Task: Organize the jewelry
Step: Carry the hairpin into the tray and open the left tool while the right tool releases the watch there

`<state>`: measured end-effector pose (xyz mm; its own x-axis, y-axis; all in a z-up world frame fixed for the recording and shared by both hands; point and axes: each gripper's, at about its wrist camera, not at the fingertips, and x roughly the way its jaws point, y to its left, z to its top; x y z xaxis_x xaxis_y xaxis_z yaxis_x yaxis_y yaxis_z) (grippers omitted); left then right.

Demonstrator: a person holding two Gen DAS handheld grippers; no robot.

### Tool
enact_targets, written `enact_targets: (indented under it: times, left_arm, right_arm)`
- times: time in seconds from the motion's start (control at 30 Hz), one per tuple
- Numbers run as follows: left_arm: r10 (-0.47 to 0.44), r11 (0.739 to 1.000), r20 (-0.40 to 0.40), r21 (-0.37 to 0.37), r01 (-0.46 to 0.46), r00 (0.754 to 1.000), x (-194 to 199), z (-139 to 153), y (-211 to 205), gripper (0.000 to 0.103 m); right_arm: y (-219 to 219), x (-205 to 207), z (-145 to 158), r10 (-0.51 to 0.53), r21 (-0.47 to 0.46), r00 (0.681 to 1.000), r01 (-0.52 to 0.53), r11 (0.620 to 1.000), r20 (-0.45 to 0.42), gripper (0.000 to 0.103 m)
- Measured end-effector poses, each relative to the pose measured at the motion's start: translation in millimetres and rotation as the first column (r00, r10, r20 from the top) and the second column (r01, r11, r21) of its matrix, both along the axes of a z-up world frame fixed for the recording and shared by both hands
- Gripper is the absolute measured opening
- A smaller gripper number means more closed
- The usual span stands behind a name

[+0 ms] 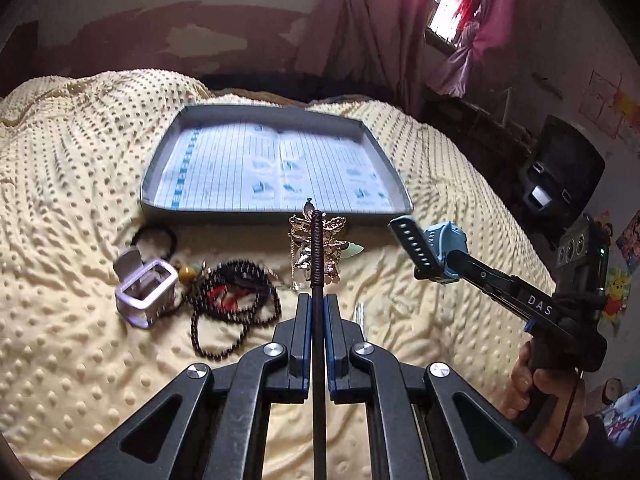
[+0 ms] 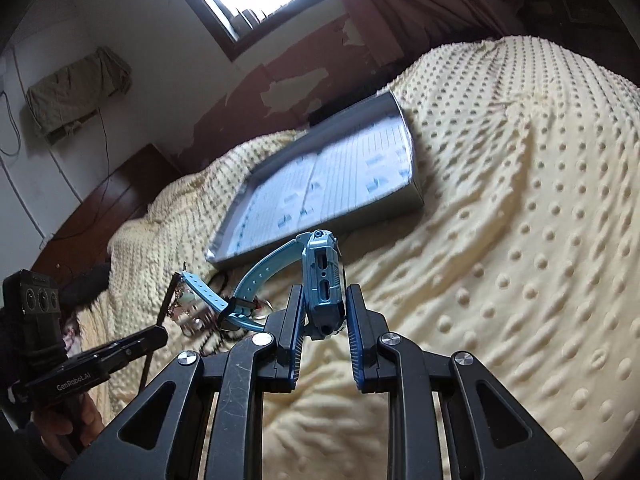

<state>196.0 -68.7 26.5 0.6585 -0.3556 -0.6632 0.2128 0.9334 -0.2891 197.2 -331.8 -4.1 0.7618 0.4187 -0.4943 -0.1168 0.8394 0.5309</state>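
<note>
The right gripper, marked "DAS", squeezes a blue watch in the air, near the grey tray. The left gripper, marked "GenRobot.AI", pinches a dark hair stick with gold charms. Black beads lie on the bumpy yellow blanket, with pink curtains far behind.

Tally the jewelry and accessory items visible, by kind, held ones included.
Watches: 1, blue watch
Hairpins: 1, ornate hair stick
Bead strands: 1 tangled pile, dark beads
Hair ties: 1, black
Watch cases: 1, lilac
Total: 5
</note>
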Motion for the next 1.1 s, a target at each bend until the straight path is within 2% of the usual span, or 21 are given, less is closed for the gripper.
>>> enact_targets:
  times: [0.27,0.43,0.6,0.8,0.93,1.1]
  left_arm:
    - [0.025,0.998,0.071,-0.055,-0.021,0.997,39.4,33.8,1.3,0.006]
    - [0.050,0.996,0.118,-0.076,-0.042,0.992,70.6,51.7,1.9,0.006]
    - [0.087,0.993,0.154,-0.091,-0.073,0.984,114.4,56.0,1.5,0.006]
    - [0.156,0.986,0.153,-0.085,-0.145,0.976,175.5,35.8,-2.8,0.006]
    - [0.204,0.977,0.105,-0.090,-0.195,0.973,205.0,12.5,-8.1,0.006]
    - [0.239,0.968,0.046,-0.091,-0.235,0.970,220.5,-12.7,-17.3,0.006]
  right_arm:
    - [0.9,30.2,40.0,-0.069,0.046,0.991,0.064,0.997,0.117,0.018]
    - [-0.9,70.2,40.9,-0.125,0.105,0.986,0.113,0.988,0.109,0.018]
    - [0.8,114.6,23.6,-0.161,0.142,0.986,0.152,0.978,0.050,0.018]
    - [6.7,143.4,6.3,-0.139,0.012,0.990,0.139,0.990,-0.008,0.018]
    - [5.5,151.4,-2.3,-0.134,-0.050,0.990,0.133,0.990,-0.030,0.018]
    - [12.3,158.9,-12.7,-0.109,-0.123,0.992,0.099,0.987,-0.071,0.018]
